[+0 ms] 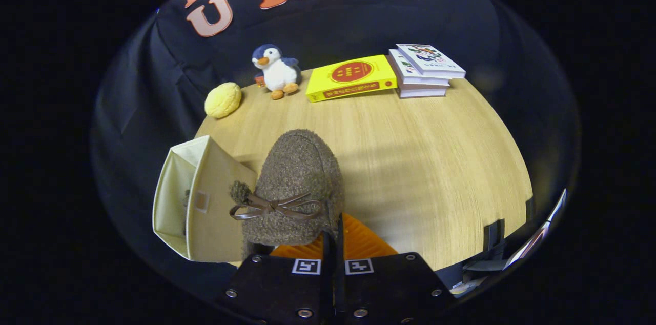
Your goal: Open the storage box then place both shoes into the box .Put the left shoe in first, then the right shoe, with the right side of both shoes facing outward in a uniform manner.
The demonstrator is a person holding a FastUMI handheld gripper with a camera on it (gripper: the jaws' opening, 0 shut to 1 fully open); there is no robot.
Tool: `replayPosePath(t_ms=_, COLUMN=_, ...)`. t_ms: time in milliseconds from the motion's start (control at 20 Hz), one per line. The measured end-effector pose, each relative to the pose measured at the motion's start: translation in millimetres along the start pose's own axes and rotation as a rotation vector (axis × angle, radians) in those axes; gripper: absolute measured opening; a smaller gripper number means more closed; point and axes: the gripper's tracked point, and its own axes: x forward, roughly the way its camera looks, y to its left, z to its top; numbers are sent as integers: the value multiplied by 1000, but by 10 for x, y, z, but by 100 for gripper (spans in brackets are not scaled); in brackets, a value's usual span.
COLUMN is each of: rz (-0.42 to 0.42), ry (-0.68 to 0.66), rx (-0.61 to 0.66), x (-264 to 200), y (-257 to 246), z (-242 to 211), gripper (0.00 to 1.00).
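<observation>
Pinching the fuzzy brown shoe (294, 186) at its rear collar with gripper (333, 243) fingers pressed together on it, toe forward above the table (435, 161), beside the open storage box (197, 202), likely light, soft, squashy.

— What is found directly ahead of the gripper (332, 243)?
— A fuzzy brown shoe (293, 186) is held pinched between the closed fingers, so the way straight ahead is blocked by it.

— And beside it?
— The cream storage box (197, 202) is seen just left of the shoe, touching or nearly so.

— Where is open room seen?
— A broad stretch of the wooden table (435, 171) right of the shoe is left bare. The far edge is lined by a yellow ball (223, 100), a penguin toy (275, 72), a yellow book (352, 77) and stacked books (424, 69).
</observation>
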Motion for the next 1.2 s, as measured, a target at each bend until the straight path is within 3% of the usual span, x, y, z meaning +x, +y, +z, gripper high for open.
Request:
replayPosePath(t_ms=350, rz=114, ry=-35, rx=-105, x=-181, y=1177, z=230, gripper=3)
replayPosePath(t_ms=650, rz=182, ry=-17, rx=-172, x=-71, y=2013, z=139, gripper=3)
replayPosePath(t_ms=850, rz=156, ry=9, rx=-196, x=179, y=2263, z=26, gripper=3)
replayPosePath(t_ms=1200, rz=10, ry=79, rx=-220, x=736, y=2261, z=-171, gripper=4)
